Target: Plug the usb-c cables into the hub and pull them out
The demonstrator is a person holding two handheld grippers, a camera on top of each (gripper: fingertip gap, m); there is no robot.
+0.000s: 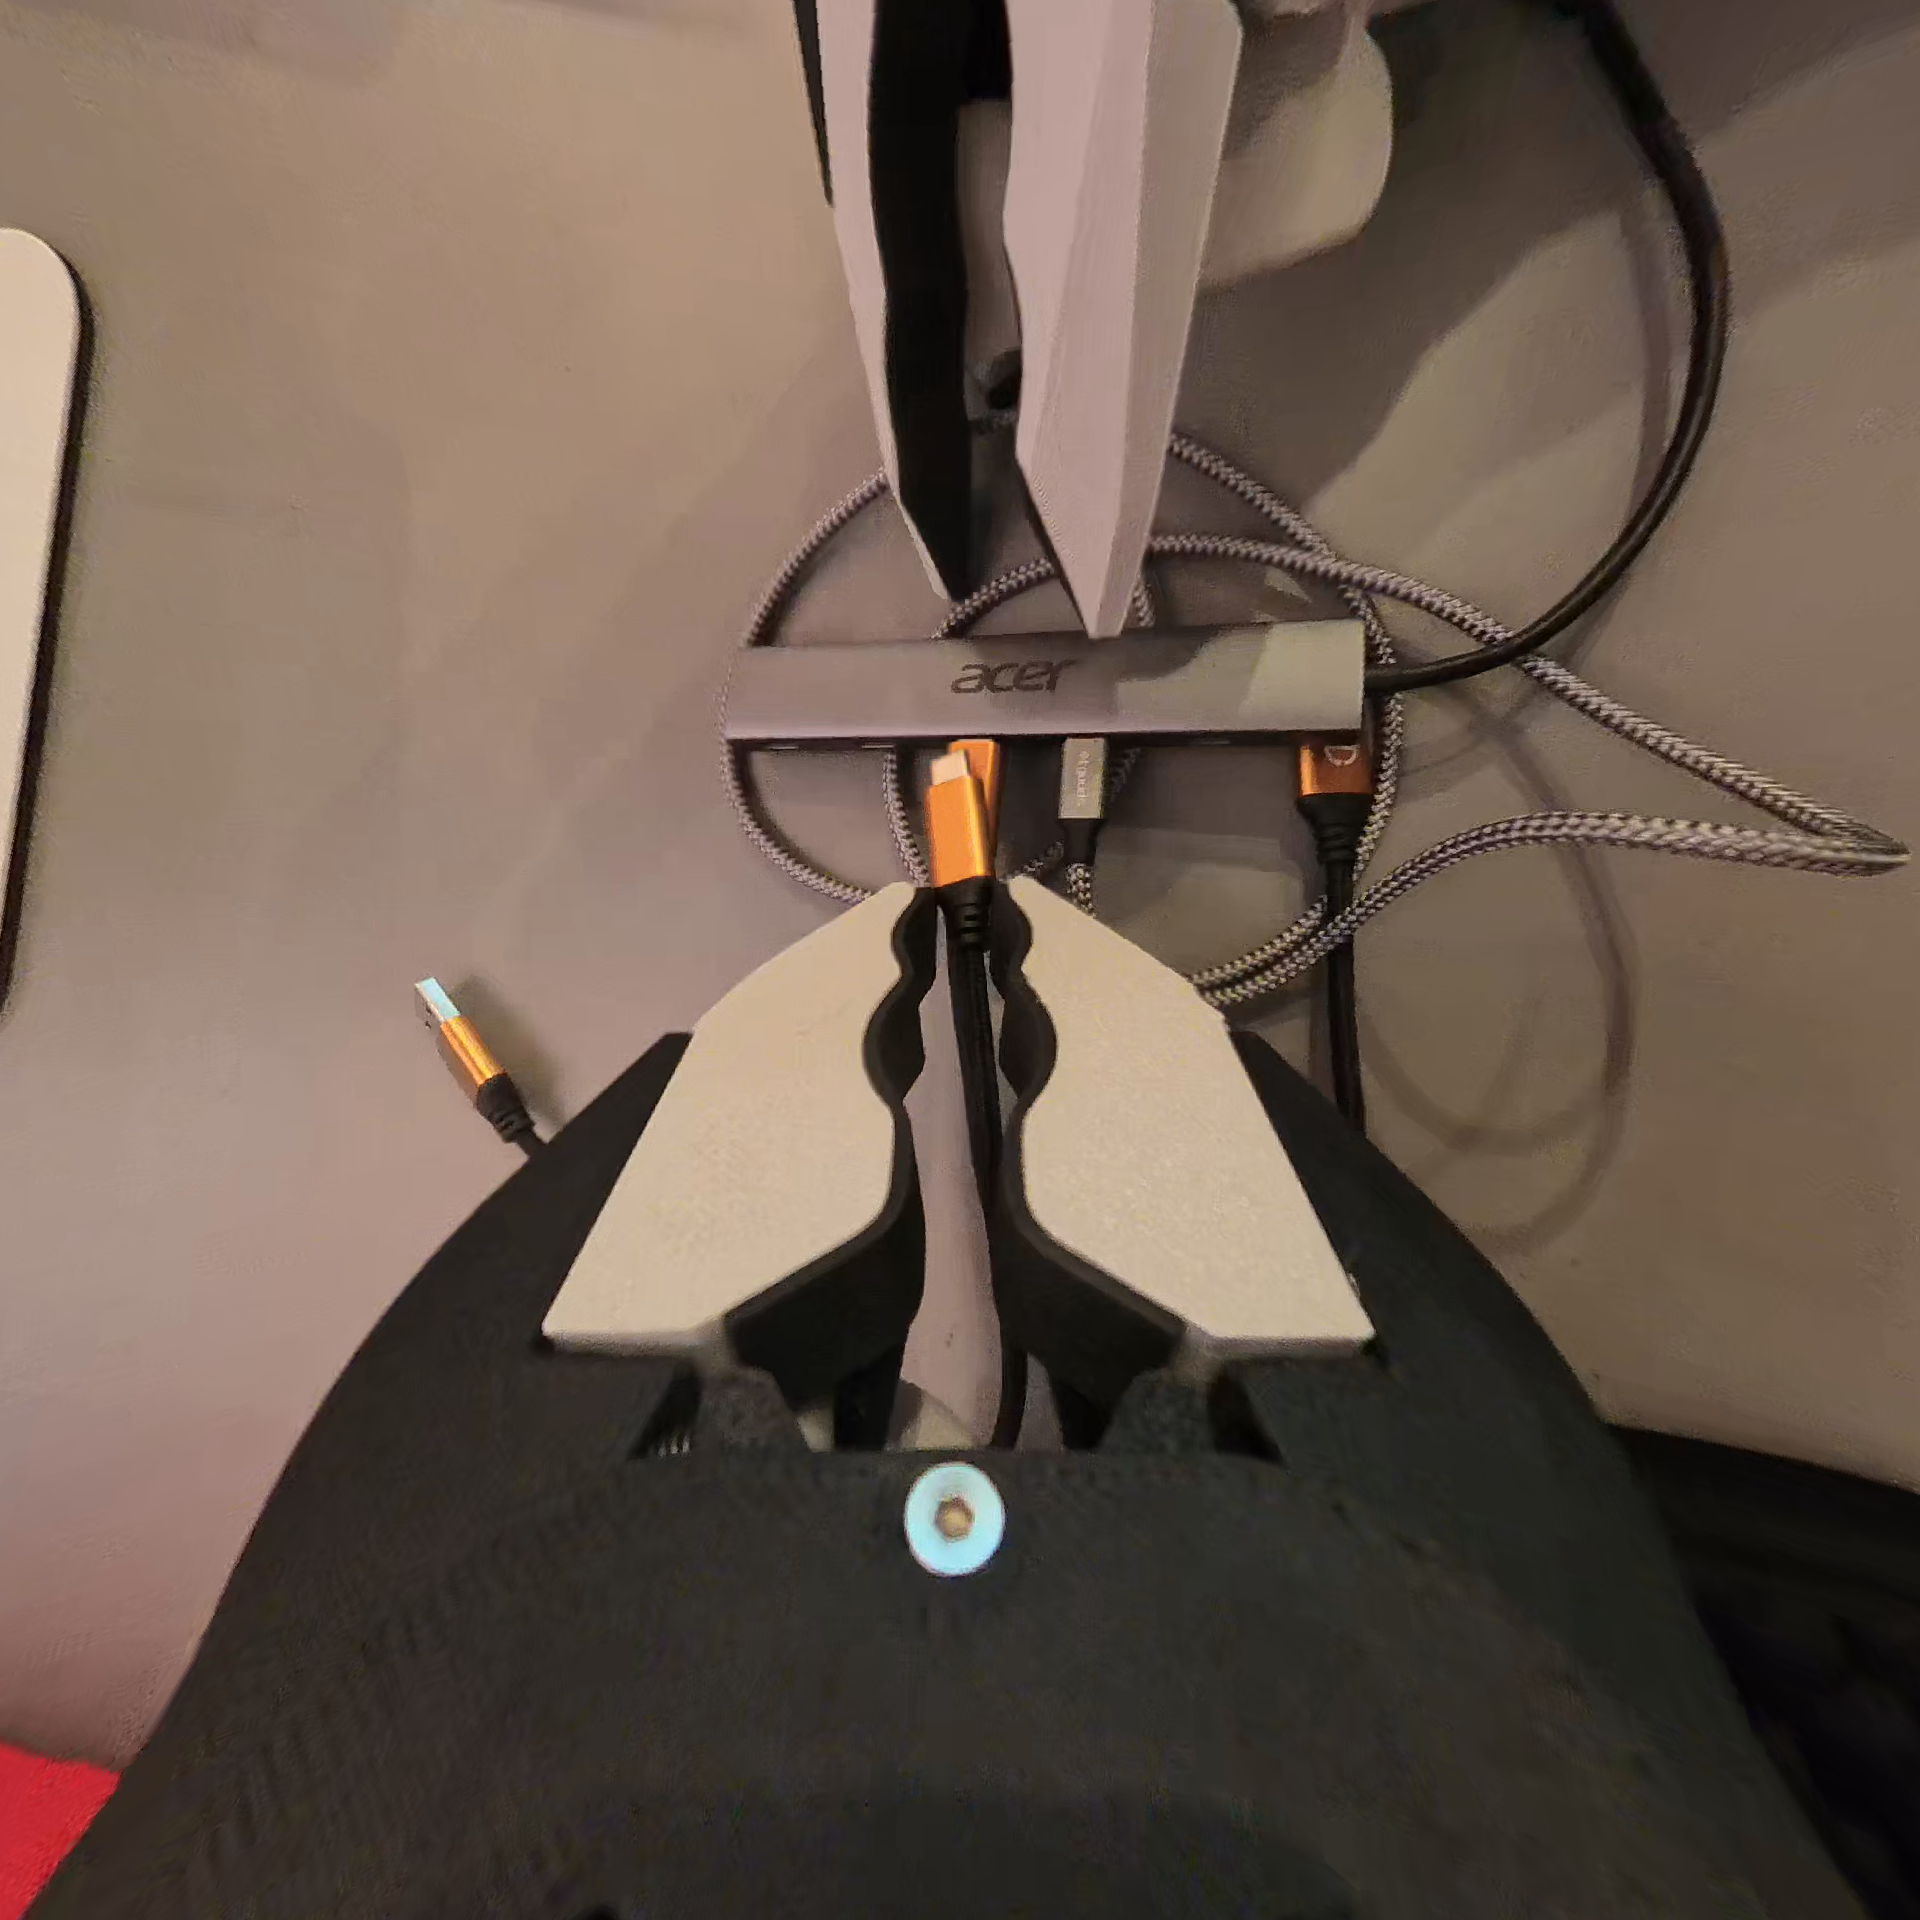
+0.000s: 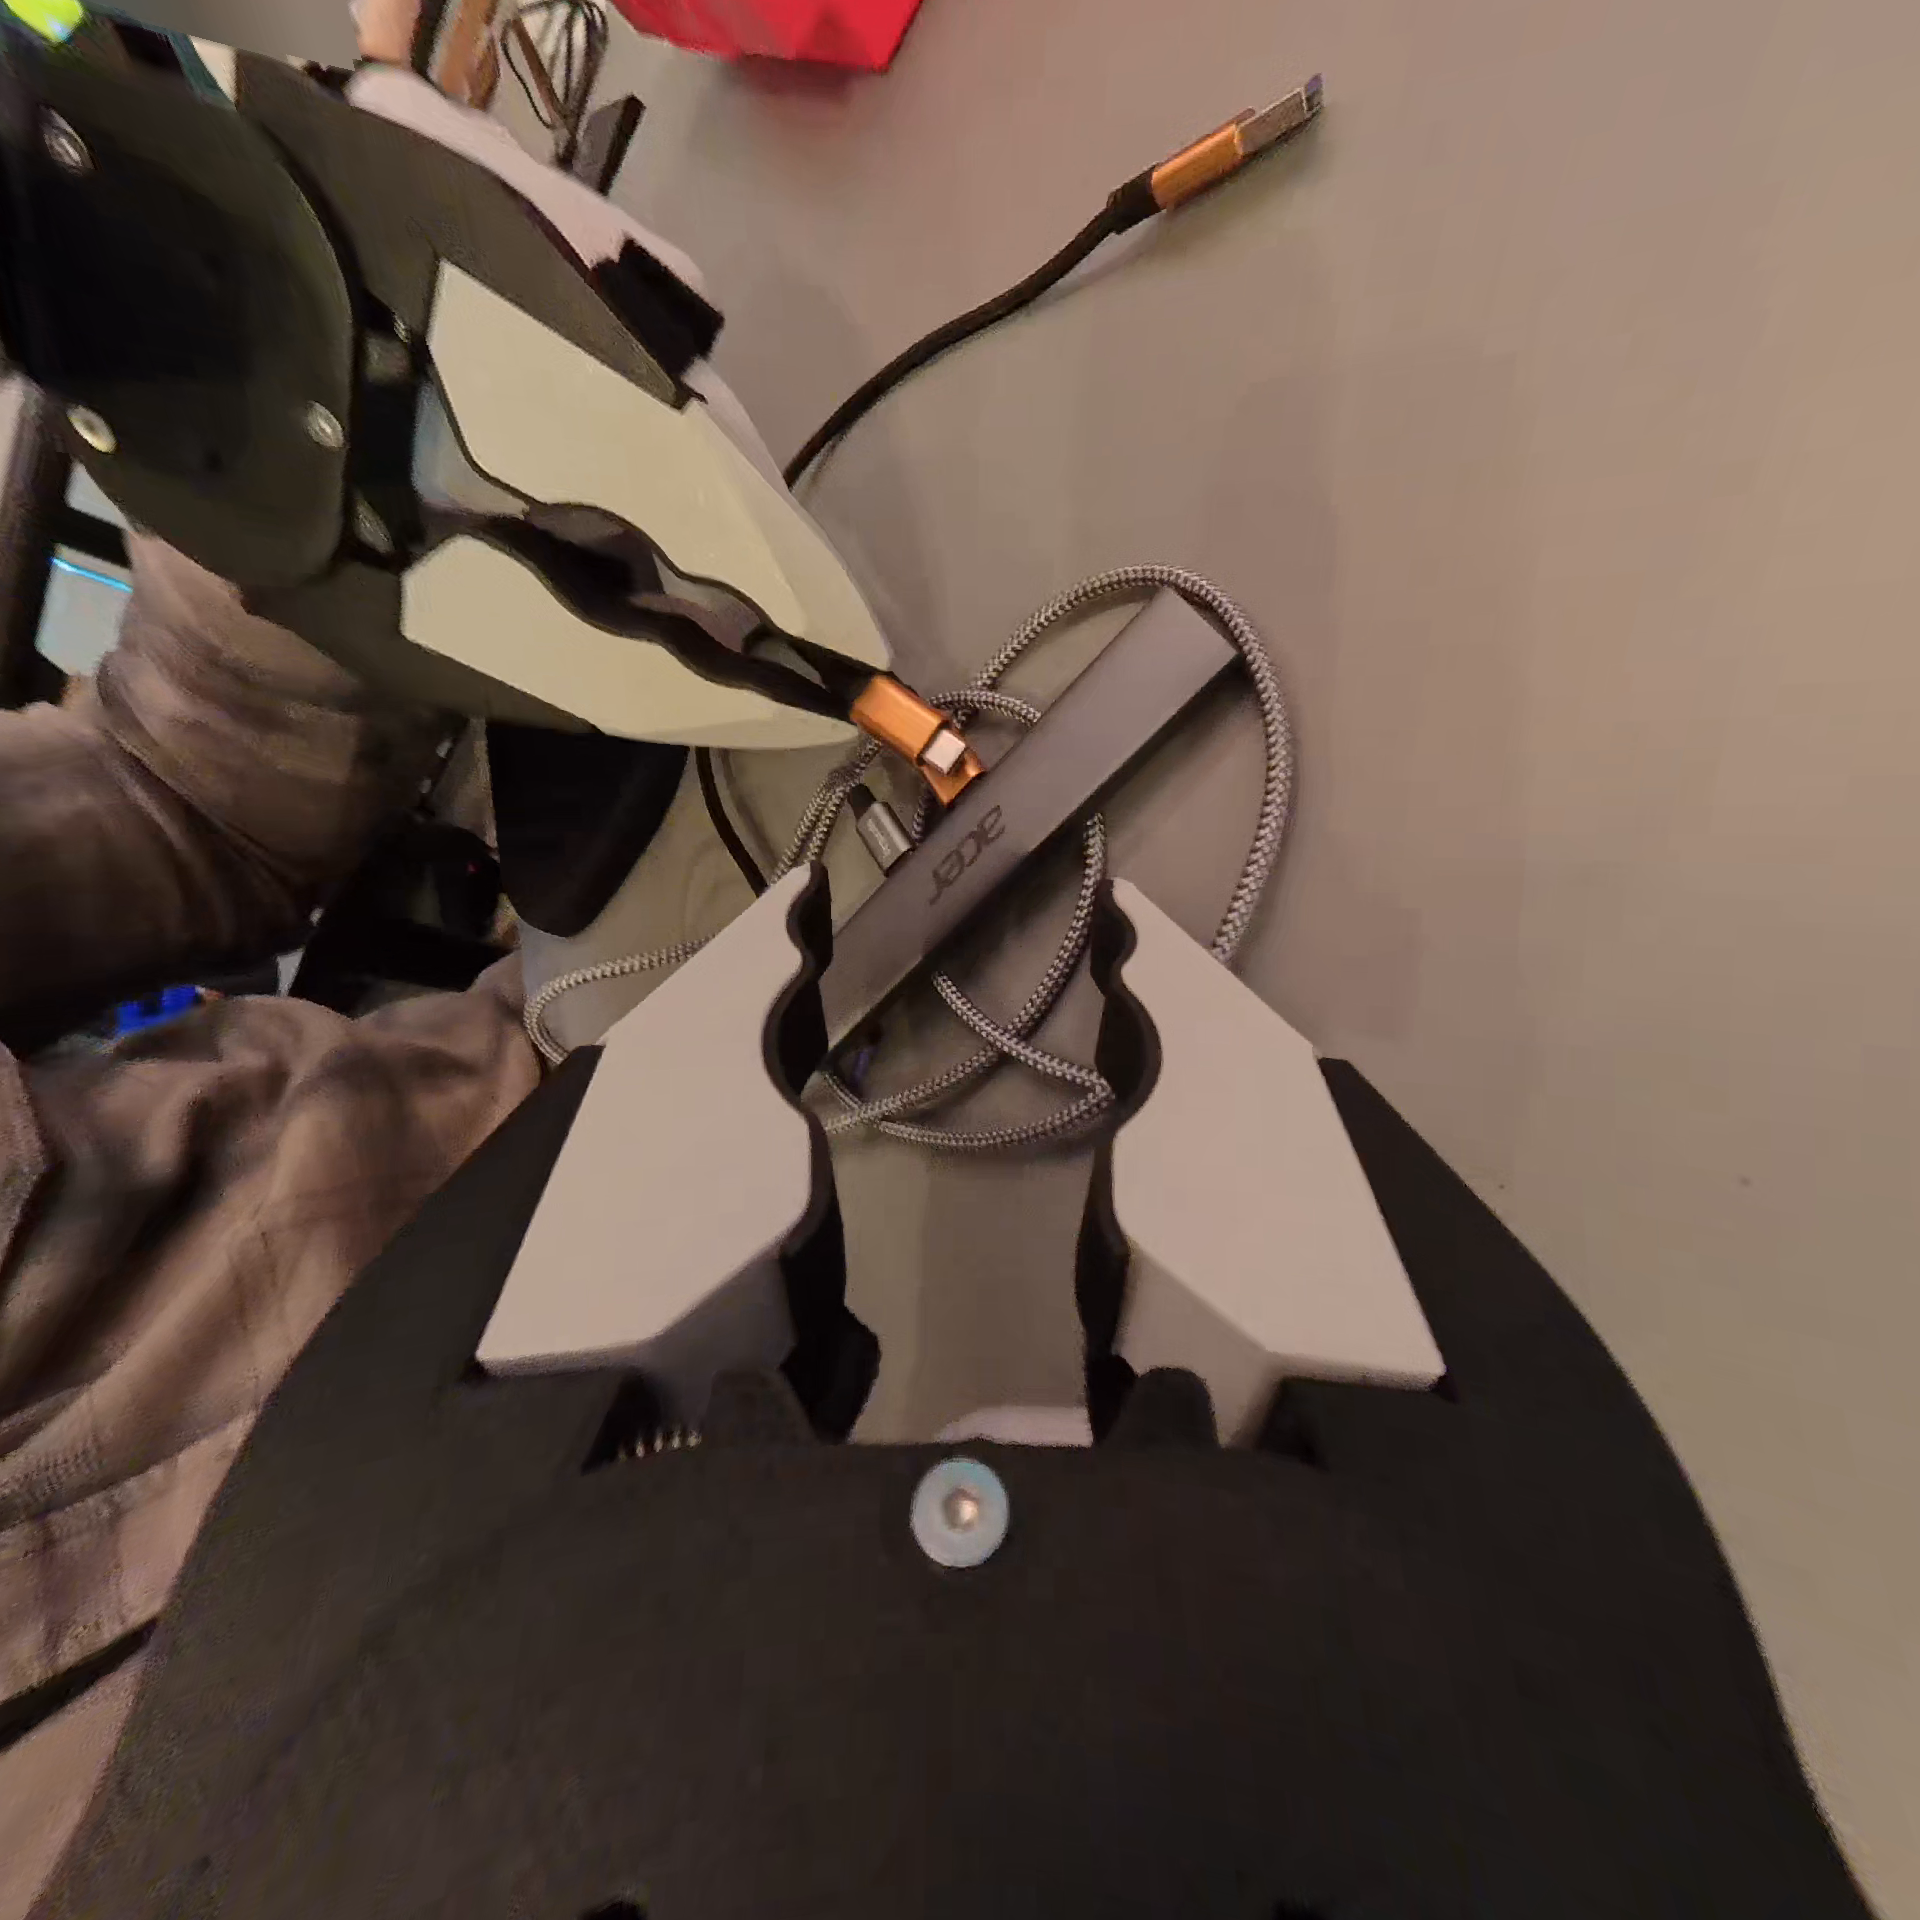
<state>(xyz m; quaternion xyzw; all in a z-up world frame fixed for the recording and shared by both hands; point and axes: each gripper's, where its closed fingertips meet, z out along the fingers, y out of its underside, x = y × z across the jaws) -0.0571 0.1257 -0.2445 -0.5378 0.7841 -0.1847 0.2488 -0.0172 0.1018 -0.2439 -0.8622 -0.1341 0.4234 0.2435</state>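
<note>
On the grey desk (image 1: pixel 416 623), my right gripper (image 2: pixel 961 920), jaws spread, straddles the slim grey metal hub (image 1: pixel 1049 681) while my left gripper (image 1: pixel 966 894) pinches the orange-collared black USB-C cable (image 1: pixel 961 821) just short of its port, two plugs seated, unplugging still ahead.

I'm looking at my left gripper (image 1: pixel 964 899): pale grey wedge fingers (image 1: pixel 790 1132) with wavy black inner pads, black textured body, a silver screw (image 1: pixel 954 1519) at six o'clock. My right gripper (image 2: pixel 961 914) is showing the same build; my grey sleeve (image 2: pixel 208 1143) is bunching at nine o'clock.
</note>
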